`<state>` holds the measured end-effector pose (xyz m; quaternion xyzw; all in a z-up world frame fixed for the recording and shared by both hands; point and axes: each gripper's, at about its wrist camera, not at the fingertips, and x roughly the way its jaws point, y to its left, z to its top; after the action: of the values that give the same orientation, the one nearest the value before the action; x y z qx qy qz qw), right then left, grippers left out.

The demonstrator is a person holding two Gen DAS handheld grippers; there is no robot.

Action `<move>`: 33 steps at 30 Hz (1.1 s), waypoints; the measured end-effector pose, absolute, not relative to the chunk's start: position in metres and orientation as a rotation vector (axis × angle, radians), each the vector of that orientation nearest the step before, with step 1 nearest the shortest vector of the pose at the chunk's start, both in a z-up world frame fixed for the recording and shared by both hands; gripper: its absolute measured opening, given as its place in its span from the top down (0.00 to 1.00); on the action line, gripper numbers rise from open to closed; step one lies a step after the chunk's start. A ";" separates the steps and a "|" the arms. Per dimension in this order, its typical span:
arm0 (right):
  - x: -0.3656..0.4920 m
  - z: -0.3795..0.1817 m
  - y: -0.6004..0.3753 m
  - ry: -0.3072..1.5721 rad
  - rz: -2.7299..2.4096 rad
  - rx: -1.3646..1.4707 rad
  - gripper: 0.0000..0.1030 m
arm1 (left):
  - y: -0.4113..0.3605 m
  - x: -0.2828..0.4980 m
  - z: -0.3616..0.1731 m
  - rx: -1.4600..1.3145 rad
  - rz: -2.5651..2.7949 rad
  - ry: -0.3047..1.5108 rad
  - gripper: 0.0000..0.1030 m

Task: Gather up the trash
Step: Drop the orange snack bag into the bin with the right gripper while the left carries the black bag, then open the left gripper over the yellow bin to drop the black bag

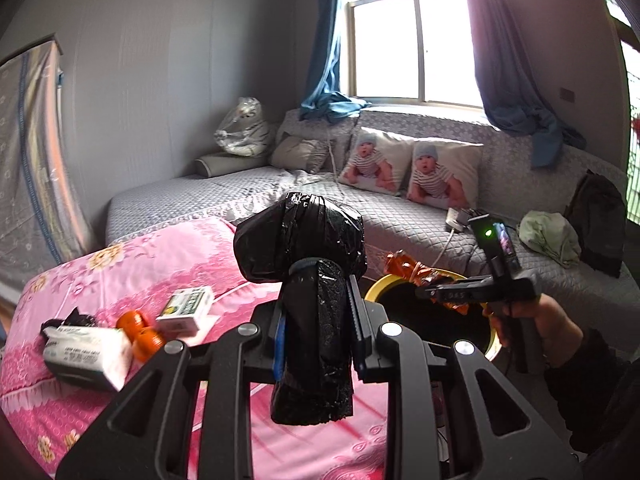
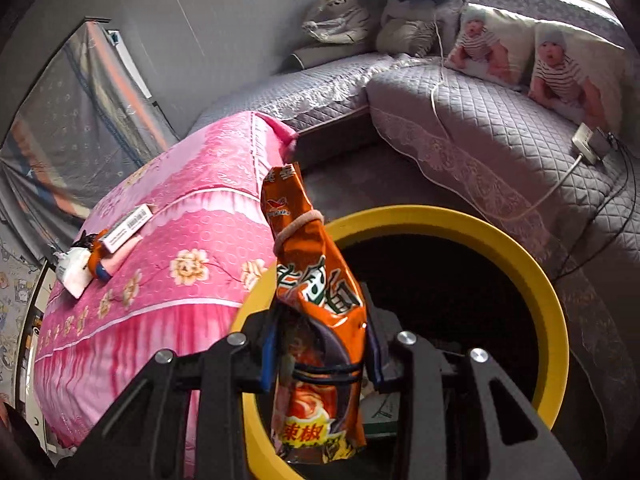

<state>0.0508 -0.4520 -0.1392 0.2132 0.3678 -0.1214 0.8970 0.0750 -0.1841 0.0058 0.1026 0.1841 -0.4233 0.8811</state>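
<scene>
The left gripper (image 1: 318, 320) sits nearest the lens, its jaws clamped on a black plastic bag bundle (image 1: 310, 280) that stands upright between them, bulging above the fingers. Just beyond it lies a pink floral cover (image 1: 120, 272); on its left part rest a tissue pack (image 1: 86, 354), two orange caps (image 1: 140, 332) and a small white box (image 1: 185, 309), close together. To the right, the right gripper (image 2: 320, 354) is closed around an orange snack packet (image 2: 316, 308) with a hair band (image 2: 298, 226) looped round its neck. The packet hangs over the dark mouth of a yellow-rimmed bin (image 2: 532, 276). Farther off, a grey quilted sofa (image 1: 400, 216) carries two baby-print cushions (image 1: 412, 168) under a window (image 1: 416, 48).
</scene>
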 end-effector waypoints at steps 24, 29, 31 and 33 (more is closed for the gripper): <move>-0.075 -0.129 -0.533 0.506 -0.461 0.619 0.42 | -0.403 0.114 -0.088 0.353 -1.152 0.718 0.77; -0.107 -0.121 -0.546 0.437 -0.507 0.644 0.34 | -0.428 0.113 -0.123 0.368 -1.206 0.792 0.65; -0.115 -0.124 -0.550 0.418 -0.509 0.669 0.29 | -0.423 0.116 -0.126 0.317 -1.200 0.797 0.30; -0.118 -0.126 -0.552 0.422 -0.528 0.671 0.29 | -0.414 0.119 -0.125 0.276 -1.196 0.785 0.29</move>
<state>-0.1176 -0.5519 -0.1261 0.3228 0.2033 -0.2540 0.8888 0.1190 -0.4140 -0.1248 0.1259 0.3585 -0.5466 0.7462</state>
